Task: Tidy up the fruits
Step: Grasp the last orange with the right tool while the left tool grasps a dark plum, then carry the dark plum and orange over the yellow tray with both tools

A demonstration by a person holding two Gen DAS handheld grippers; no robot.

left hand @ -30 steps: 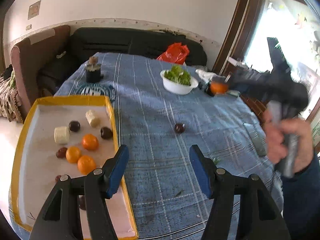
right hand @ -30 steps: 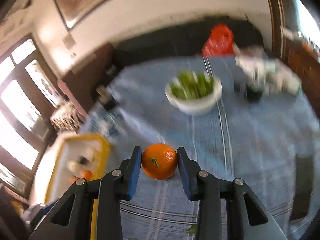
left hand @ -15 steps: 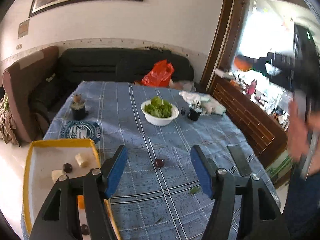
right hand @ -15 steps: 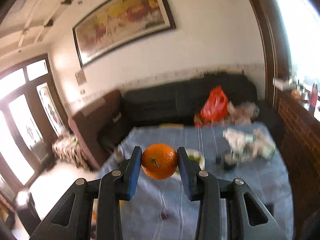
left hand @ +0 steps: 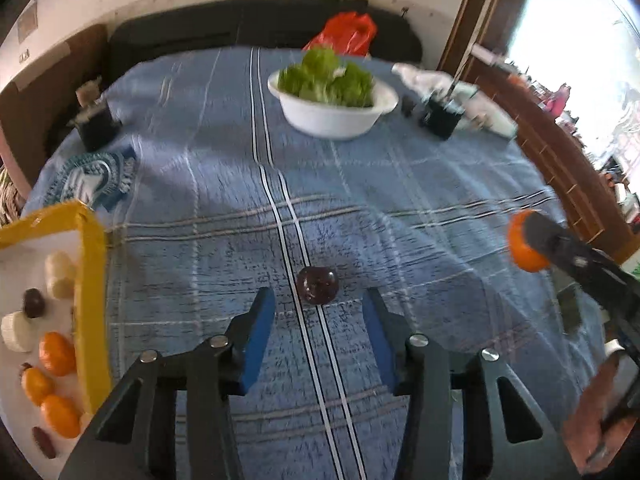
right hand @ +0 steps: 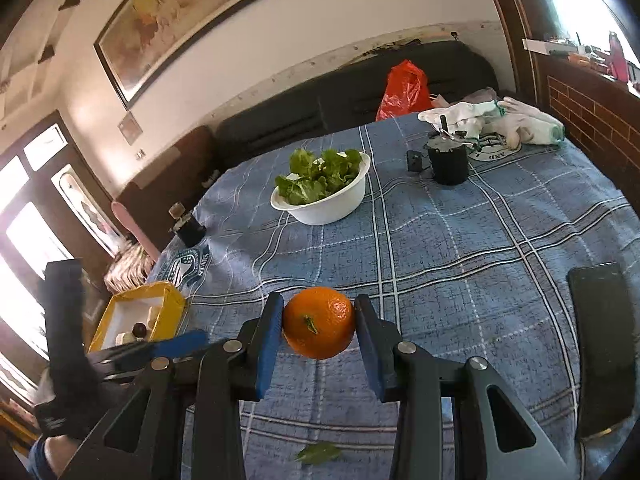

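An orange [right hand: 319, 328] is pinched by the right gripper [right hand: 319, 334] above the table [right hand: 460, 240]; the left gripper [left hand: 318, 320] is held spread just before a dark fruit [left hand: 317, 290]

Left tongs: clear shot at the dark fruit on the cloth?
Probably yes. The left tongs are open, and the dark fruit lies just beyond the tips, centred on the gap, nothing between. The right tongs, shut on the orange, are off to the side.

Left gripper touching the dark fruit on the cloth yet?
Apart. Left wrist view: dark fruit lies beyond the open left gripper, blue cloth visible between it and both fingertips.
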